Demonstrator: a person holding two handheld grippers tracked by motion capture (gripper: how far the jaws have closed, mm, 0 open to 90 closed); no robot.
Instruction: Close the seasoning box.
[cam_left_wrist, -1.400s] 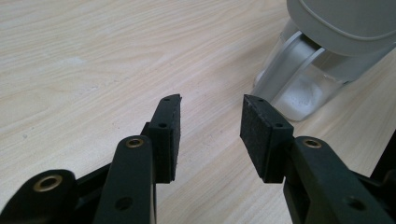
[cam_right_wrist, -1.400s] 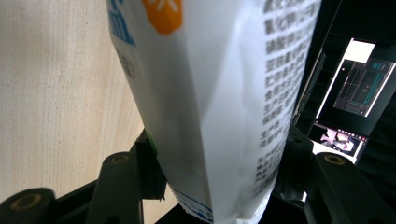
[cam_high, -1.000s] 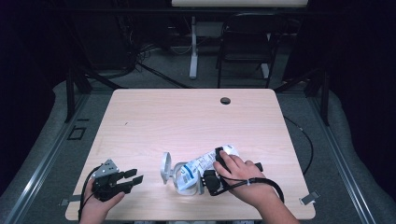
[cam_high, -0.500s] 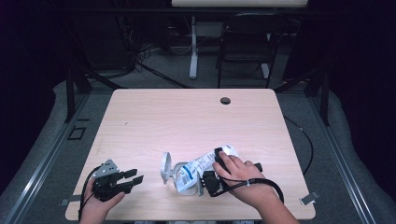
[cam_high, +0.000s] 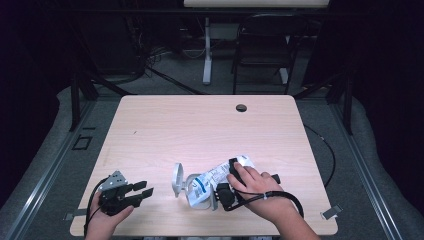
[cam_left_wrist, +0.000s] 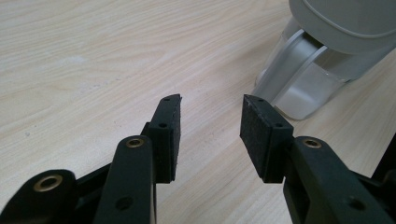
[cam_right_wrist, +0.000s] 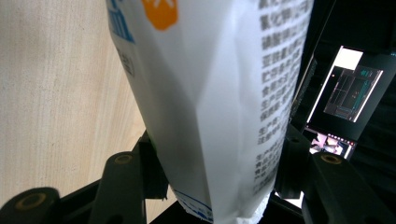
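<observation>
- The pouch (cam_high: 215, 177) lies flat on the table (cam_high: 200, 130) near its front edge, right of centre; it runs from a grey cap end at about 8 o'clock to a sealed white end at about 2 o'clock in the high view
- It is white with blue print and an orange mark; in the right gripper view the pouch (cam_right_wrist: 210, 102) shows dark text down one side
- The cap (cam_high: 177, 180), grey and broad, points toward the left gripper; in the left gripper view the cap (cam_left_wrist: 336, 23) sits at 1 o'clock from the jaws, with a clear neck below it resting on the wood
- The right gripper (cam_high: 225, 192) lies under the person's right hand (cam_high: 257, 187), at the pouch's front side; its jaws are clamped on the pouch, one on each face, as the right gripper view shows
- The left gripper (cam_high: 142, 189) rests near the front left corner of the table, at 9 o'clock from the pouch and apart from it; its pads (cam_left_wrist: 259, 135) stand apart with only bare wood between them
- A dark round hole (cam_high: 241, 107) sits in the table near its far edge, at 12 o'clock from the pouch; a chair (cam_high: 262, 45) stands on the floor beyond
</observation>
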